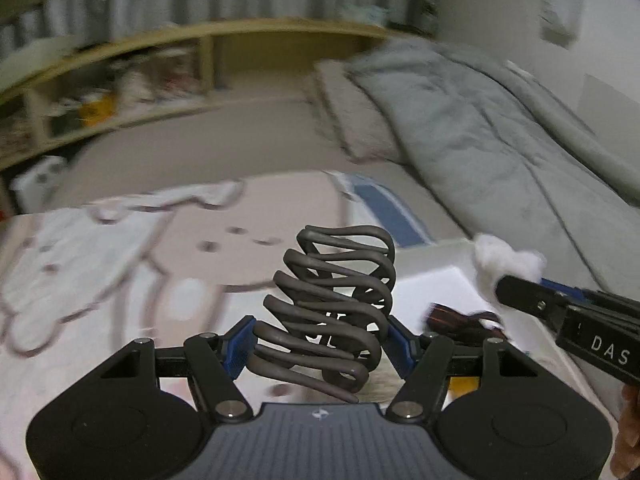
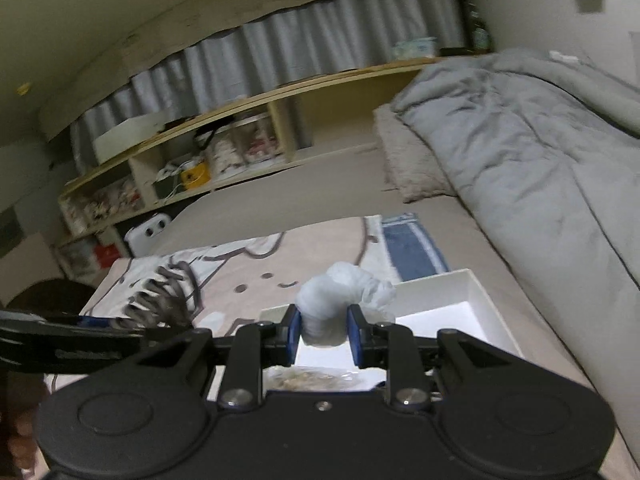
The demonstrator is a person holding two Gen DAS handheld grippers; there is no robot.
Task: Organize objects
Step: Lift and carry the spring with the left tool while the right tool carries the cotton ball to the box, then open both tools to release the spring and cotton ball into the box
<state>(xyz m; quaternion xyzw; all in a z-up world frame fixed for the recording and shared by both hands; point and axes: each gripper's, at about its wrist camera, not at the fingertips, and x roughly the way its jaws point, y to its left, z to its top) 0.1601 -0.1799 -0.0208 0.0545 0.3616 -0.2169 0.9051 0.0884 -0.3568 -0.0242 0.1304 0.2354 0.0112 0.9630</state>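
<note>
My left gripper [image 1: 320, 340] is shut on a dark wire spiral holder [image 1: 332, 304], held above a pink cartoon-print cloth [image 1: 120, 264]; the holder also shows in the right wrist view [image 2: 160, 300]. My right gripper [image 2: 323, 330] is shut on a white wad of cotton-like cloth [image 2: 340, 292], above a white open box [image 2: 452, 304]. In the left wrist view the right gripper [image 1: 516, 286] reaches in from the right, holding the white wad [image 1: 504, 258] over the white box [image 1: 436, 288]. A dark brown object [image 1: 456, 318] lies in the box.
A grey duvet [image 2: 520, 160] covers the bed to the right, with a beige pillow [image 2: 408, 160] at its head. A wooden shelf unit [image 2: 240, 140] full of small items runs along the back wall under grey curtains. A clear packet [image 2: 316, 380] lies under the right gripper.
</note>
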